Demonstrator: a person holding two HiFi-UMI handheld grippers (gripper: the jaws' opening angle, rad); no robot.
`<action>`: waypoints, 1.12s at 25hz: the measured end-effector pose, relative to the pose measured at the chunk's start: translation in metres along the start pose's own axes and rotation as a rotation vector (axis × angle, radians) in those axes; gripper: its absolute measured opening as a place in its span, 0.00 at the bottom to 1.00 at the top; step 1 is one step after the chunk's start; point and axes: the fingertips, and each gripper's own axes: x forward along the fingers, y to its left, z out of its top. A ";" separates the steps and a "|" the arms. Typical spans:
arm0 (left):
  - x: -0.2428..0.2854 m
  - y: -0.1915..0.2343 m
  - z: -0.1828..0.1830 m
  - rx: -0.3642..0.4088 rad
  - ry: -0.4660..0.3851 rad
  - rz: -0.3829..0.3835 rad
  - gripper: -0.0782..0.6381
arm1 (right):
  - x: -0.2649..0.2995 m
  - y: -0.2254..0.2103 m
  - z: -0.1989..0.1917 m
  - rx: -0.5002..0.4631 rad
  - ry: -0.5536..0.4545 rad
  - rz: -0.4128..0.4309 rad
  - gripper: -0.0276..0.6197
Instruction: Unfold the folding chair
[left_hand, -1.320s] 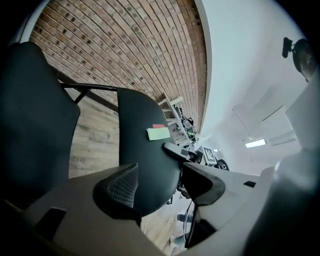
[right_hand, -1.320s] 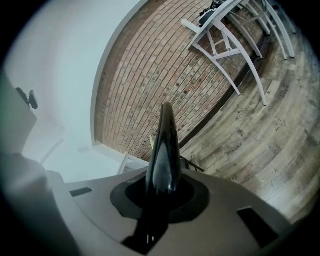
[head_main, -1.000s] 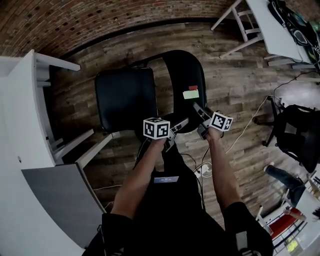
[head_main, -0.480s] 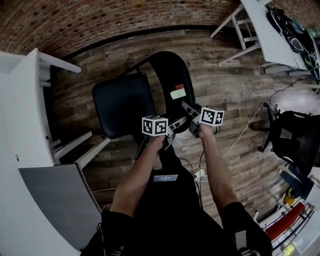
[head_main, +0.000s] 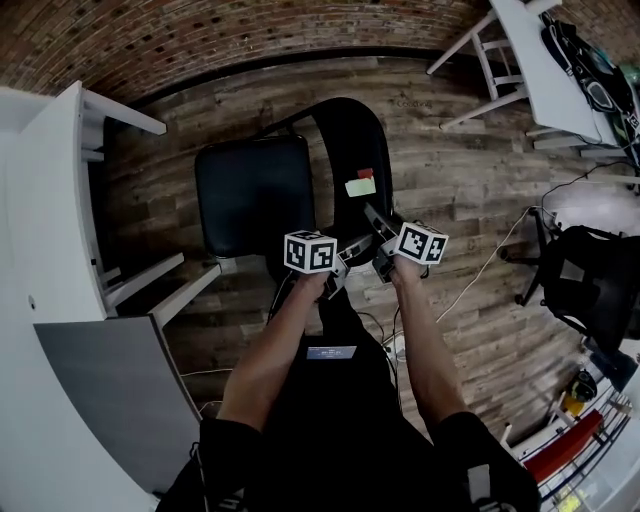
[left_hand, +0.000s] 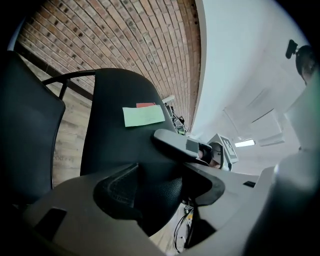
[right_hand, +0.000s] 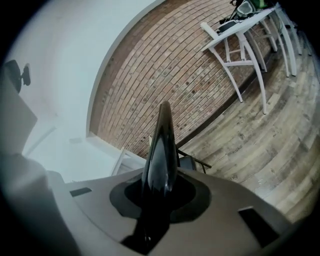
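Observation:
The black folding chair stands on the wood floor, its seat (head_main: 255, 195) at the left and its curved backrest (head_main: 345, 140) to the right. A green note (head_main: 360, 186) and a red note (head_main: 365, 173) stick to the backrest. My left gripper (head_main: 357, 245) is shut on the backrest's near edge; in the left gripper view the black backrest (left_hand: 115, 110) fills the gap between the jaws (left_hand: 160, 185). My right gripper (head_main: 375, 218) grips the same edge just to the right. In the right gripper view the backrest (right_hand: 161, 145) shows edge-on as a thin black blade clamped in the jaws (right_hand: 160, 195).
A white shelf unit (head_main: 50, 250) stands close on the left. A white table with slanted legs (head_main: 490, 50) is at the far right, and a dark bag (head_main: 590, 280) lies on the floor at the right. A cable (head_main: 480, 260) trails over the boards. A brick wall (head_main: 200, 40) runs behind.
My right gripper has shifted left, closer to the left gripper, carrying the backrest edge and its notes with it. The left gripper has hardly moved.

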 end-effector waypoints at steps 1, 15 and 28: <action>-0.001 -0.001 -0.002 -0.002 0.004 -0.011 0.52 | -0.004 0.001 -0.001 0.016 -0.023 -0.009 0.15; -0.043 0.021 0.008 -0.056 -0.076 -0.016 0.52 | 0.037 0.048 -0.020 -0.131 0.113 -0.008 0.17; -0.054 0.007 0.008 -0.063 -0.064 -0.059 0.52 | 0.029 0.058 -0.024 -0.111 0.077 -0.043 0.19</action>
